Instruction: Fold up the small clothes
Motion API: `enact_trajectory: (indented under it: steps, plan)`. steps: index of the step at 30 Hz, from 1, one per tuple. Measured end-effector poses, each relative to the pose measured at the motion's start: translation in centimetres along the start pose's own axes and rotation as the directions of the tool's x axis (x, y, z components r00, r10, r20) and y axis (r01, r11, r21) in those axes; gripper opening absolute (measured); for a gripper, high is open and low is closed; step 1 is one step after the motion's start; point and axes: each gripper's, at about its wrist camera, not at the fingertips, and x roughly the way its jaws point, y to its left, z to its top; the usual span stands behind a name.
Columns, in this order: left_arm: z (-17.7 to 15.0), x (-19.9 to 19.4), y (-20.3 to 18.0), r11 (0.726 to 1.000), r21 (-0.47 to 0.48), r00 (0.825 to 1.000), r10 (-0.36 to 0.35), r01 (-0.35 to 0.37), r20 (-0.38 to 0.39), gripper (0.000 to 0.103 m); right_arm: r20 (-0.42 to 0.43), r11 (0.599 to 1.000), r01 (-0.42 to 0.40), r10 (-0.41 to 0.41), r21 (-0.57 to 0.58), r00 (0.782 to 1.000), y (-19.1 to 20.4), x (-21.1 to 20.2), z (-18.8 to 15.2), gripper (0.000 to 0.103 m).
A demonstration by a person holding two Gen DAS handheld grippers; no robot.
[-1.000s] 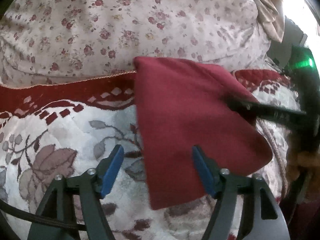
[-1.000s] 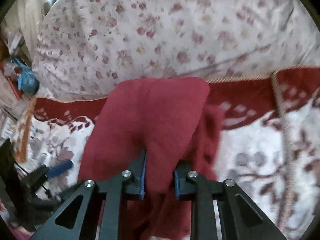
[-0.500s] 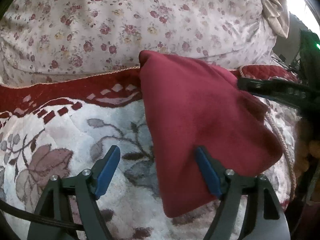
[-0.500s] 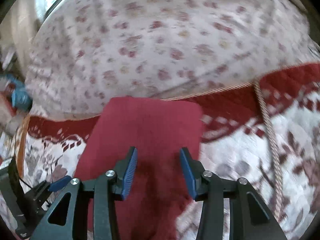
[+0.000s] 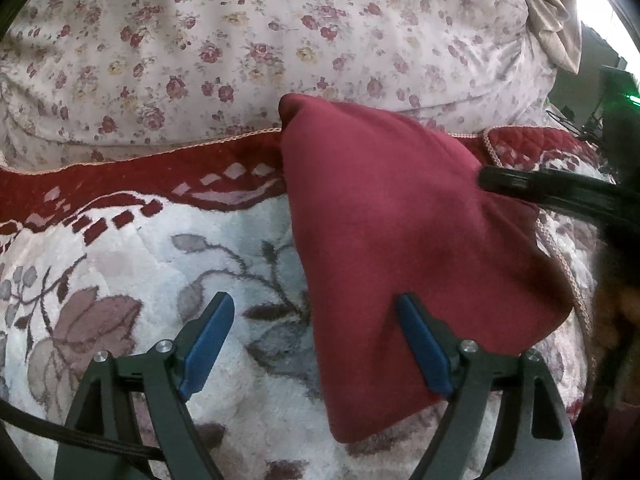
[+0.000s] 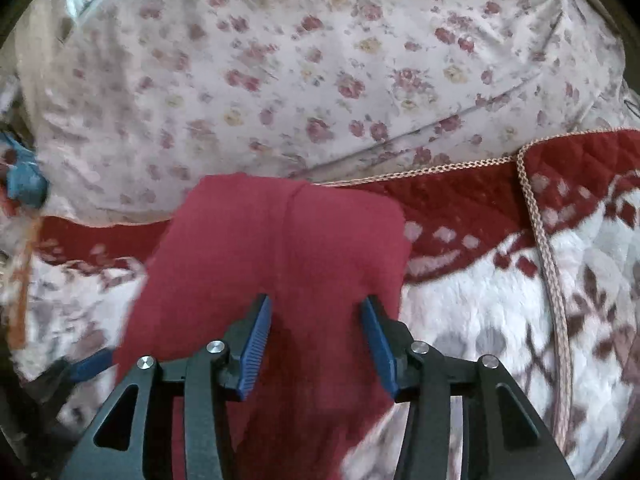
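The folded red cloth [image 5: 404,240] lies flat on the white flowered blanket [image 5: 120,264], its far corner at 12 o'clock reaching the rose-print quilt [image 5: 280,32]. The left gripper [image 5: 316,344] stands wide, jaws opening, its right pad over the cloth's edge. The right gripper [image 6: 316,344], at 3 o'clock in the left view, is opening above the cloth, gripping nothing

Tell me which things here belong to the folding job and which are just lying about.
Job:
- dark red garment
- left hand-held gripper, jaws opening
- right hand-held gripper, jaws opening above the garment

Lying about:
- floral quilt
- patterned blanket
- blue object
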Motion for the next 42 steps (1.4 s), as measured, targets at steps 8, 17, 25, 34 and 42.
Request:
enact_trajectory:
  steps: [8,17,25,34,42]
  plan:
    - [-0.4,-0.3,-0.5,1.000,0.014,1.000,0.025,-0.025,0.008,0.084,-0.118,0.976,0.129,-0.150,-0.173,0.982,2.1,-1.5,-5.2,0.056]
    - [-0.8,-0.6,-0.9,0.998,0.040,0.998,0.051,-0.052,0.025,0.084,-0.043,0.997,0.054,-0.056,-0.048,0.997,0.3,-4.4,-5.8,0.060]
    - [-0.8,-0.5,-0.9,0.998,0.037,0.998,0.054,-0.055,0.025,0.085,0.043,0.997,0.050,-0.053,0.065,0.998,-1.1,-3.9,-4.5,0.070]
    - [-0.7,-0.3,-0.7,0.998,0.032,0.998,0.050,-0.051,0.021,0.088,-0.028,0.991,0.136,-0.135,0.021,0.990,-0.9,-0.4,-4.4,0.079]
    - [-0.8,-0.3,-0.7,0.998,0.029,0.998,0.051,-0.052,0.021,0.088,-0.040,0.990,0.133,-0.131,0.039,0.991,-1.5,-0.3,-4.5,0.084]
